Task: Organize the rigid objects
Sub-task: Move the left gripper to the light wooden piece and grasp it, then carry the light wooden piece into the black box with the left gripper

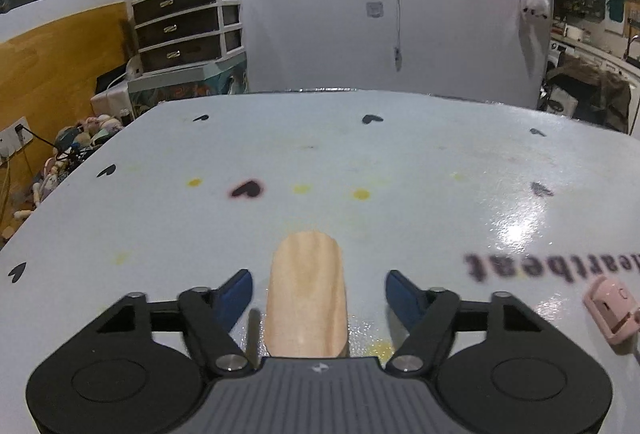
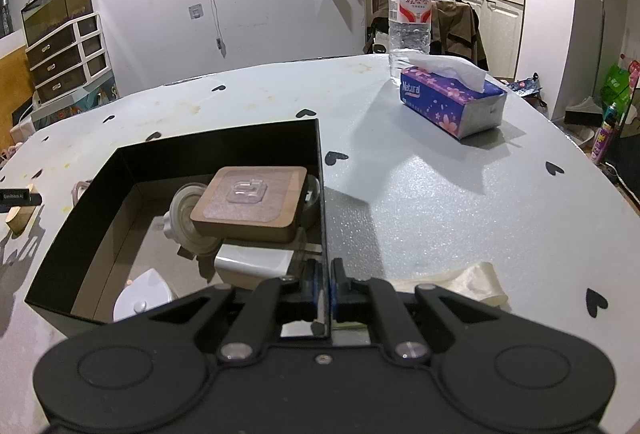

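Observation:
In the left wrist view my left gripper (image 1: pixel 319 290) is open, its blue pads on either side of a light wooden block (image 1: pixel 307 294) lying on the white table (image 1: pixel 360 154), not touching it. A pink plastic piece (image 1: pixel 612 310) lies to the right. In the right wrist view my right gripper (image 2: pixel 325 286) is shut on the right wall of a black box (image 2: pixel 324 194). The box holds a square wooden coaster (image 2: pixel 250 202) with a clear hook on top, a round clear suction cup (image 2: pixel 186 218) and white objects (image 2: pixel 252 264). The wooden block (image 2: pixel 18 220) shows at the far left.
A purple tissue pack (image 2: pixel 452 100) and a water bottle (image 2: pixel 410 2) stand at the table's far right. A cream ribbon (image 2: pixel 476 280) lies right of my right gripper. A drawer unit (image 1: pixel 188 26) and a wall lie beyond the table's far edge.

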{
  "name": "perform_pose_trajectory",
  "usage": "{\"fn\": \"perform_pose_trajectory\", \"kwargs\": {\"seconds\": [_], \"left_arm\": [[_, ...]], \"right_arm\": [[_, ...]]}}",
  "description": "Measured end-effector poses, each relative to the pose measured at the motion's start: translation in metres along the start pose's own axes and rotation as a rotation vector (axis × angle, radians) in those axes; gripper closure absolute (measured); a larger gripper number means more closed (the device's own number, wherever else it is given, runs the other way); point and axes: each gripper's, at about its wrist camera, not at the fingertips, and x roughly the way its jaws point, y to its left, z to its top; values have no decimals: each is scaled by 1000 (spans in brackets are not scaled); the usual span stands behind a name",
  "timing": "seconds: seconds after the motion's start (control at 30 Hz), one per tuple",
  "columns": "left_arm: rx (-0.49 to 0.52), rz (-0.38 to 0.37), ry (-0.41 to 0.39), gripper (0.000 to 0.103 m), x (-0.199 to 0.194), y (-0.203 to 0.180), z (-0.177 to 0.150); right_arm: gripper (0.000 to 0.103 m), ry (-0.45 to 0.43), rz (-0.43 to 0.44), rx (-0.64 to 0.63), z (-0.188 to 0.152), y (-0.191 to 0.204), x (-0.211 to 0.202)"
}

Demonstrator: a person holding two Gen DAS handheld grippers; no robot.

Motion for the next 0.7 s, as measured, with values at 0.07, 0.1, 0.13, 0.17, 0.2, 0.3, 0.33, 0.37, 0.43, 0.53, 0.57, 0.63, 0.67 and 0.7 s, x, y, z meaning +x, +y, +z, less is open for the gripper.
{"fn": "perform_pose_trajectory", "kwargs": {"seconds": [0.07, 0.1, 0.13, 0.17, 0.2, 0.3, 0.33, 0.37, 0.43, 0.53, 0.57, 0.63, 0.67, 0.7], "left_arm": [[5, 2, 21, 49, 3, 0, -1], [5, 3, 23, 51, 3, 0, -2], [4, 4, 21, 54, 2, 1, -3], [6, 7, 21, 56, 1, 1, -3], [7, 11, 21, 62, 0, 2, -3], [5, 2, 25, 62, -2, 5, -4], [9, 1, 25, 62, -3, 5, -5], [12, 2, 25, 62, -4, 5, -6], [14, 4, 28, 63, -6, 5, -7], [8, 1, 35, 63, -14, 2, -8], [-1, -14, 35, 63, -18, 2, -10], [-16, -54, 38, 63, -29, -1, -16], [-26, -76, 39, 63, -35, -3, -20], [-37, -98, 42, 63, -41, -6, -23]], "right_arm": [[97, 0, 1, 1, 0, -1, 0], [97, 0, 1, 1, 0, -1, 0], [97, 0, 0, 0, 0, -1, 0], [97, 0, 0, -1, 0, -1, 0], [97, 0, -1, -2, 0, -1, 0], [97, 0, -1, -1, 0, -1, 0], [97, 0, -1, -1, 0, -1, 0], [97, 0, -2, -3, 0, -1, 0], [97, 0, -4, -4, 0, 0, 1], [97, 0, -3, -3, -1, 0, 1], [97, 0, -3, -3, -1, 0, 1], [97, 0, -3, -3, -1, 0, 0], [97, 0, -2, -2, 0, 0, 0], [97, 0, -2, -2, 0, 0, 1]]}}
